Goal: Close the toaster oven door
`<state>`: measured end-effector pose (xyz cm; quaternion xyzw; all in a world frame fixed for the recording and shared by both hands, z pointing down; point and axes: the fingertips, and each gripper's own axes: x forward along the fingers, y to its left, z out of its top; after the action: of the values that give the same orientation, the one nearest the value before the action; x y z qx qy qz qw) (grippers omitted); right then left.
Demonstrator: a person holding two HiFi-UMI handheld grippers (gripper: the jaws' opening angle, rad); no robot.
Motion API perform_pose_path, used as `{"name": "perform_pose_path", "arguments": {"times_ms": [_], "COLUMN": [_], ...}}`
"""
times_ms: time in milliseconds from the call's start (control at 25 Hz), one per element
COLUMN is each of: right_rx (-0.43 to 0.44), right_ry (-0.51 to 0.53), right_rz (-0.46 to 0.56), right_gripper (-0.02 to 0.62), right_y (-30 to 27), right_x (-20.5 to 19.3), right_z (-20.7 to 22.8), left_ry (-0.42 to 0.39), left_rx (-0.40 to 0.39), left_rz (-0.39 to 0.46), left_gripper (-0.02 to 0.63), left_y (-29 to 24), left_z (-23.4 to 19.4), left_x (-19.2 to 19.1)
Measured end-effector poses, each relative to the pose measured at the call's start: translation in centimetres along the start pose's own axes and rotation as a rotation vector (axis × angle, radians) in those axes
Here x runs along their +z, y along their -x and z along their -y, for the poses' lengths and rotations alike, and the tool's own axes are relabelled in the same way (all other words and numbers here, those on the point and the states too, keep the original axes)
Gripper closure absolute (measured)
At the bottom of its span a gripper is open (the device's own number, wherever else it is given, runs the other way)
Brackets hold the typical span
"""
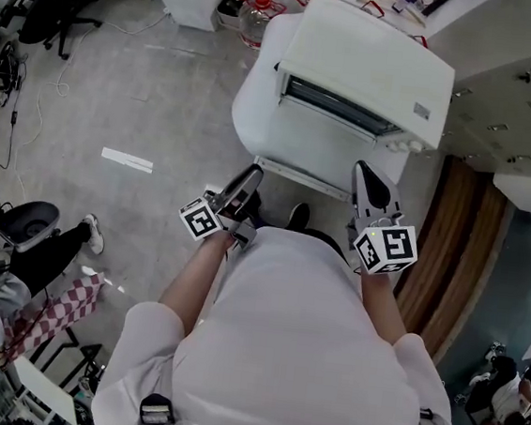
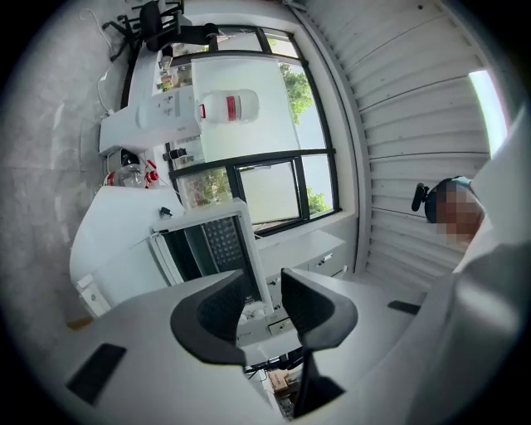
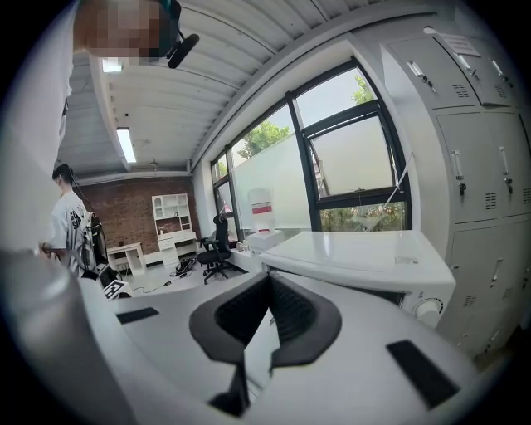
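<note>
A white toaster oven (image 1: 367,52) stands on a round white table (image 1: 252,92) in front of me. Its door (image 1: 315,141) is folded down toward me, leaving the dark opening (image 1: 338,106) exposed. My left gripper (image 1: 251,172) hovers at the door's near left edge, its jaws open with nothing between them (image 2: 265,286); past them I see the oven's open cavity (image 2: 207,245). My right gripper (image 1: 362,170) is at the door's near right corner, its jaws shut (image 3: 267,286), with the oven's top (image 3: 365,249) just beyond.
A water bottle with a red cap (image 1: 258,13) sits on the floor behind the table. A black office chair (image 1: 51,5) is at far left, a seated person (image 1: 14,275) at lower left. Wooden panelling (image 1: 451,245) and grey lockers (image 3: 481,166) stand on the right.
</note>
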<state>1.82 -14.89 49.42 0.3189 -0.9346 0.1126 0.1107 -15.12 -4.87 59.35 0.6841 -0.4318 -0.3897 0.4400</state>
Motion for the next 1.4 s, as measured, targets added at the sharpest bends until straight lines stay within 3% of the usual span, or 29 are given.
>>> {"name": "perform_pose_path", "arguments": {"times_ms": [440,720,1160,1400], "right_rx": [-0.009,-0.024,-0.012,0.002], "right_ry": [-0.012,-0.023,-0.019,-0.016], "right_rz": [-0.040,-0.064,-0.107,-0.118], "right_gripper": [0.588,0.588,0.588,0.588], "right_y": [-0.2,-0.1,-0.9,-1.6], "right_x": [-1.1,-1.7,-2.3,-2.9], "right_z": [-0.3,0.1,0.2,0.3], "left_ry": [0.044,0.076,0.047,0.102], "left_rx": [0.081,0.075,0.094,0.084], "left_rz": [-0.097,-0.148,-0.281,-0.358], "left_gripper": [0.448,0.448,0.445,0.442], "left_y": [1.3,1.1,2.3,2.7], "left_z": [-5.5,-8.2,-12.8,-16.0], "left_x": [-2.4,-3.7,-6.4,-8.0]}}
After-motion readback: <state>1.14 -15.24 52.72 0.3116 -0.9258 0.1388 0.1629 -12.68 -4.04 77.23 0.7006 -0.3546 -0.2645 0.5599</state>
